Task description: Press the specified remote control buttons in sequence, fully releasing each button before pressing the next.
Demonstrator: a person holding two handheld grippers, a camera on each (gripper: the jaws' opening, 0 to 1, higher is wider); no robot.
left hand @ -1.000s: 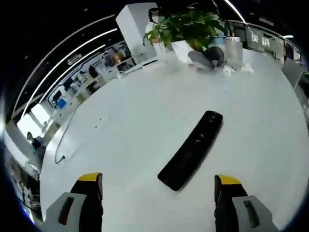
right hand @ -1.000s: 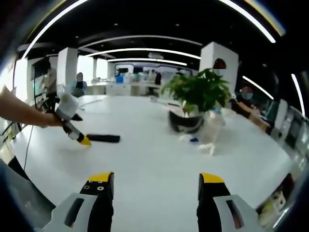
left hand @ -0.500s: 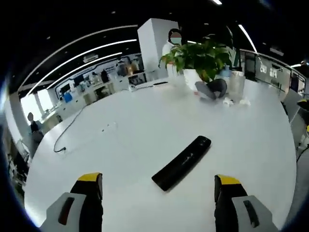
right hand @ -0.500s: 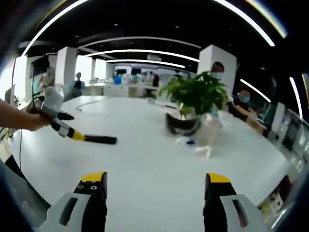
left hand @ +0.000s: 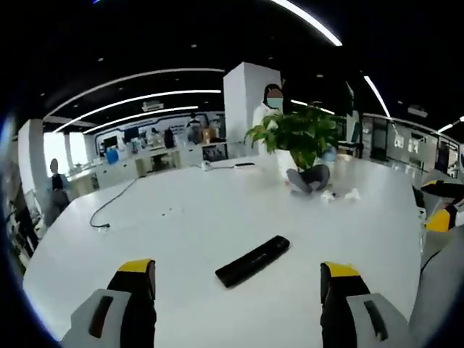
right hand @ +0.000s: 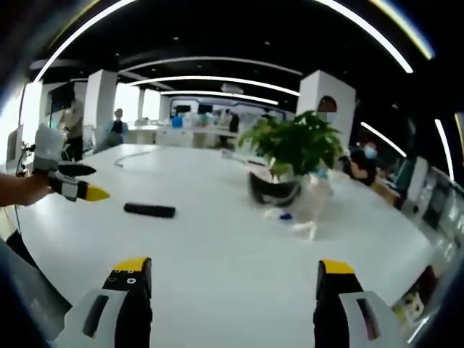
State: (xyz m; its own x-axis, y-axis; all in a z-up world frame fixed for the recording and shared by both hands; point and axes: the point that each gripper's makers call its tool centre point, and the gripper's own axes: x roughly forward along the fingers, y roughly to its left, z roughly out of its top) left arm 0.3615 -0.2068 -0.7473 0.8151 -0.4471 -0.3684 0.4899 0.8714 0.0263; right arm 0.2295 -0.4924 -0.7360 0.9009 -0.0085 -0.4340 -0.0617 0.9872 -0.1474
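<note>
A long black remote control [left hand: 252, 261] lies flat on the white table [left hand: 188, 232], a little ahead of my left gripper [left hand: 238, 268]. The left jaws stand wide open with nothing between them. In the right gripper view the same remote [right hand: 149, 210] lies at the left of the table, and my left gripper [right hand: 88, 181], held by a hand, hovers to its left, apart from it. My right gripper [right hand: 233, 266] is open and empty over bare table. The right gripper [left hand: 438, 203] also comes in at the right edge of the left gripper view.
A potted green plant [right hand: 293, 145] stands mid-table with a clear container and crumpled tissues [right hand: 308, 206] beside it. A thin cable [left hand: 109, 210] trails over the far left of the table. People sit and stand beyond the table's far edge.
My left gripper has drawn back and away from the remote, which it was almost touching. The right gripper's jaws have spread a little wider. The remote has stayed in place.
</note>
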